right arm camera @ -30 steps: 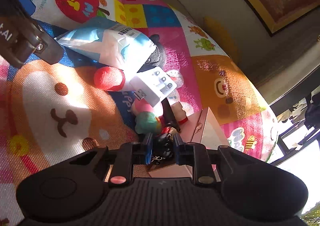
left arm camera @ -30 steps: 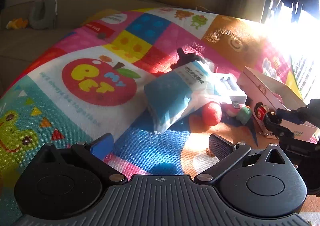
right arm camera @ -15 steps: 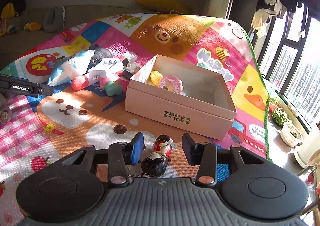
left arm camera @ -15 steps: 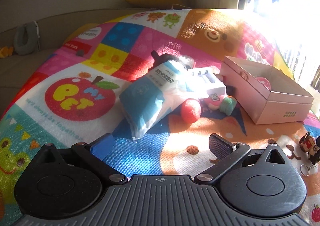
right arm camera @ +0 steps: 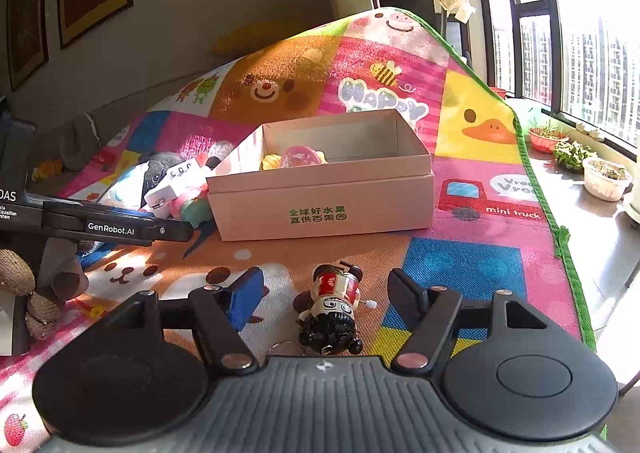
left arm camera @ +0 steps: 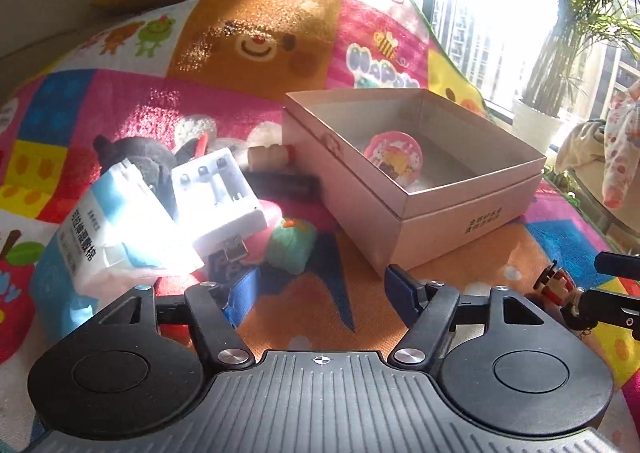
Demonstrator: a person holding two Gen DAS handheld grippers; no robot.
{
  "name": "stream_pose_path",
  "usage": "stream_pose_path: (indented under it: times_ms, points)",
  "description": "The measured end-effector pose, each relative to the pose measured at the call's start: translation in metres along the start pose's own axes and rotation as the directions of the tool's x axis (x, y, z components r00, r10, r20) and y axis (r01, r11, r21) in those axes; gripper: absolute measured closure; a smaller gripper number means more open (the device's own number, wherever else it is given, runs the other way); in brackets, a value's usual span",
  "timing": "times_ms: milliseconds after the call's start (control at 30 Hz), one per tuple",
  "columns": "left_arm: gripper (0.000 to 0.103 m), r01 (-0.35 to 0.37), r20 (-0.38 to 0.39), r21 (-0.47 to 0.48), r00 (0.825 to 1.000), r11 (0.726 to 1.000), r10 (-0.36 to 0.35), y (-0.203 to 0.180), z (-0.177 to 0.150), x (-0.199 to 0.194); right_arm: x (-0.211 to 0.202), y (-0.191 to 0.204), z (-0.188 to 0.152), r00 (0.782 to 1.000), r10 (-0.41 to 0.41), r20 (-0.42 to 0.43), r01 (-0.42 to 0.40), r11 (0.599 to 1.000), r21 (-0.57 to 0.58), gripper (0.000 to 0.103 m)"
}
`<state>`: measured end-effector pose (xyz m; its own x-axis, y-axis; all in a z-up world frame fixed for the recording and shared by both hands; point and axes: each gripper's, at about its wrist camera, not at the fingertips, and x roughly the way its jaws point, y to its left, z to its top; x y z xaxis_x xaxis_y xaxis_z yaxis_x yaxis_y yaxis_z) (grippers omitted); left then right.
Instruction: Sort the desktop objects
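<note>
Since a second ago your right gripper has carried the little wind-up doll keychain away from the toy pile and set it down on the play mat in front of the pink cardboard box. Its jaws have just been opening: they now stand wide, with the doll lying on its back between them and neither pad touching it (its key ring shows just at the gripper's body). Your left gripper has swung round to face the pile and the box, and its jaws have just been closing a little; they are still well apart, with only bare mat between the pads.

From your left view, the box sits open to the right of the pile, with a round pink sticker-faced toy inside; your right view also shows something yellow beside it in the box. The pile holds a blue-and-white tissue pack, a white battery charger resting partly on it, a dark plush toy behind, and a small green plush just in front of the charger. The doll appears at the far right of that view, beside your right gripper's finger
</note>
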<state>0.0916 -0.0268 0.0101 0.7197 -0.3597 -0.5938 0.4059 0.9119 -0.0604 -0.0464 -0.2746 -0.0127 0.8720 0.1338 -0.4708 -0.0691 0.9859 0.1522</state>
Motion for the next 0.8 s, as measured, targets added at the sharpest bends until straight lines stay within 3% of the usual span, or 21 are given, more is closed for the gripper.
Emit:
stream_pose_path:
  times_ms: [133, 200, 233, 367, 533, 733, 767, 800]
  points:
    - [0.024, -0.024, 0.021, 0.016, 0.999, 1.000, 0.024, 0.003, 0.011, 0.010, -0.002, 0.002, -0.001, 1.000, 0.019, 0.017, -0.018, 1.000, -0.011, 0.026]
    - [0.012, -0.072, 0.037, 0.050, 0.997, 0.996, 0.070, 0.006, 0.017, 0.014, -0.004, 0.005, -0.002, 0.999, 0.023, 0.027, -0.023, 0.999, -0.024, 0.025]
    - [0.010, -0.081, 0.041, 0.072, 0.996, 0.994, 0.078, 0.008, 0.019, 0.016, -0.004, 0.006, -0.002, 0.999, 0.025, 0.033, -0.024, 0.999, -0.028, 0.023]
    - [0.010, -0.079, 0.022, 0.148, 0.997, 0.986, 0.077, 0.009, 0.020, 0.021, -0.006, 0.006, -0.002, 0.999, 0.027, 0.044, -0.025, 0.999, -0.029, 0.021]
    - [0.010, -0.111, 0.025, 0.284, 0.994, 0.952, 0.108, 0.001, 0.011, 0.028, -0.005, 0.006, -0.002, 0.999, 0.023, 0.043, -0.022, 0.999, -0.030, 0.021]
    - [0.022, -0.139, 0.008, 0.243, 0.990, 0.960, 0.141, -0.001, 0.013, 0.040, -0.003, 0.008, -0.002, 0.999, 0.017, 0.033, -0.016, 0.999, -0.031, 0.021]
    - [0.031, -0.149, 0.006, 0.233, 0.988, 0.961, 0.152, -0.002, 0.015, 0.042, -0.003, 0.008, -0.002, 0.999, 0.016, 0.032, -0.015, 0.999, -0.031, 0.021]
    - [0.034, -0.156, 0.003, 0.227, 0.987, 0.961, 0.159, -0.002, 0.015, 0.043, -0.003, 0.008, -0.002, 0.999, 0.015, 0.032, -0.014, 0.999, -0.030, 0.021]
